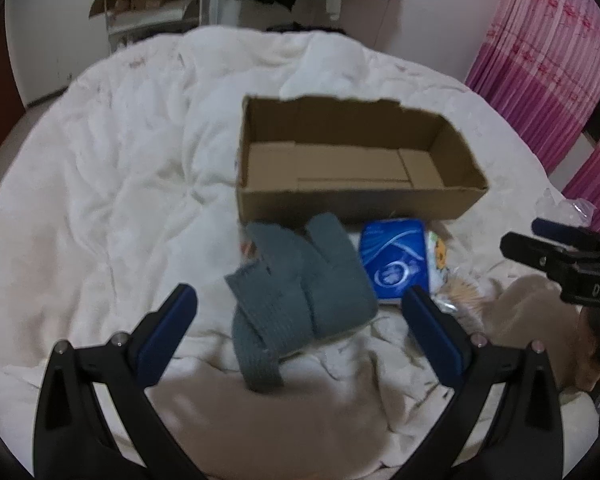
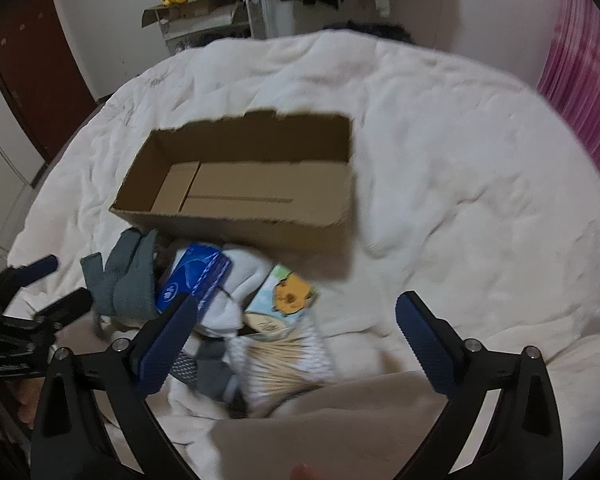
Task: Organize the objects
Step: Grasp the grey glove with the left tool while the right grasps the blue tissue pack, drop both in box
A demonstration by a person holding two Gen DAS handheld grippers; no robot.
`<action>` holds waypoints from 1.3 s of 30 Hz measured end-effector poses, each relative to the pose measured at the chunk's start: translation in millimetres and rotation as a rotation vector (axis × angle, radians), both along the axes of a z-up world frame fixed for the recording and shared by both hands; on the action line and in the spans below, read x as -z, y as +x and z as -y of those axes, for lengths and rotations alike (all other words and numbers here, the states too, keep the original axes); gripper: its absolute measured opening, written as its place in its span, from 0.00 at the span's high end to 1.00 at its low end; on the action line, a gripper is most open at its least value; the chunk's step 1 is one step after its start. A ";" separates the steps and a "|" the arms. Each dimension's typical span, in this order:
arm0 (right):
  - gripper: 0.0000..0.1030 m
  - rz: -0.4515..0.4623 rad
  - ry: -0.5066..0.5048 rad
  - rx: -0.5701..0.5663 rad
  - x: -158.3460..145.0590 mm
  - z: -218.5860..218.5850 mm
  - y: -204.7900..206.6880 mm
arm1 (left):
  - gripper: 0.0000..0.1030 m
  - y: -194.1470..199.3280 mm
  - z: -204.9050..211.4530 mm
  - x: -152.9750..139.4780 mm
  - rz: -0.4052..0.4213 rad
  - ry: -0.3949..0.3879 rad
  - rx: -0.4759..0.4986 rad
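Cardboard box [image 1: 342,196] sits open on white quilt [image 1: 100,184]; grey sock [image 1: 300,292], blue packet [image 1: 396,260] just before it. We see left gripper [image 1: 300,300], right gripper [image 2: 296,312] spread wide, holding nothing.

left gripper [image 1: 300,304]: black plastic arms, ribbed blue finger pads [image 1: 168,336], silver screws at the pivots | right gripper [image 2: 292,316]: same black frame, blue pads [image 2: 420,340], silver screws, white lettering "DAS" on its side
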State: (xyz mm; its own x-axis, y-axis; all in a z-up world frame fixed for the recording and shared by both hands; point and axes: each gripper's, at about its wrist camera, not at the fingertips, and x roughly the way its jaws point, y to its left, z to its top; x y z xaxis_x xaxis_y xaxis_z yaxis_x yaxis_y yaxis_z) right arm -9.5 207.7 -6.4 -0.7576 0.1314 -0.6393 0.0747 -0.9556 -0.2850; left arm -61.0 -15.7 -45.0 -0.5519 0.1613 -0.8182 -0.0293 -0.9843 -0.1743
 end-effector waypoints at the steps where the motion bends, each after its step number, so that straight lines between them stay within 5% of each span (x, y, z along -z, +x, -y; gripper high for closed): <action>1: 0.05 0.017 -0.005 -0.006 5.1 3.0 -4.7 | 0.00 -3.0 1.7 6.7 0.012 0.014 -0.001; 13: 0.23 0.134 0.008 -0.108 50.5 46.2 -47.3 | 0.02 -15.8 6.7 54.1 0.104 0.081 -0.013; 18: 0.39 0.146 0.014 -0.116 60.2 48.9 -56.3 | 0.25 -15.6 5.1 60.0 0.104 0.108 0.012; 20: 0.45 0.141 0.003 -0.114 59.7 46.9 -56.3 | 0.38 -13.2 5.9 57.8 0.093 0.126 0.020; 30: 0.83 0.071 -0.019 -0.169 49.7 49.3 -37.8 | 0.62 5.7 3.0 34.4 0.012 0.124 0.045; 39: 0.87 -0.010 -0.025 -0.154 25.5 41.5 -6.0 | 0.64 24.3 12.7 -7.1 -0.095 0.142 0.041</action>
State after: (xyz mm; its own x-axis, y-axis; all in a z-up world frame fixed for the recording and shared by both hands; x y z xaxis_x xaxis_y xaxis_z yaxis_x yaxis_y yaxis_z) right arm -15.5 166.2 -31.9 -0.7738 -0.0030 -0.6334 0.2185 -0.9398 -0.2625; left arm -36.8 -28.3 -37.9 -0.6163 0.2960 -0.7297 -0.0924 -0.9475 -0.3063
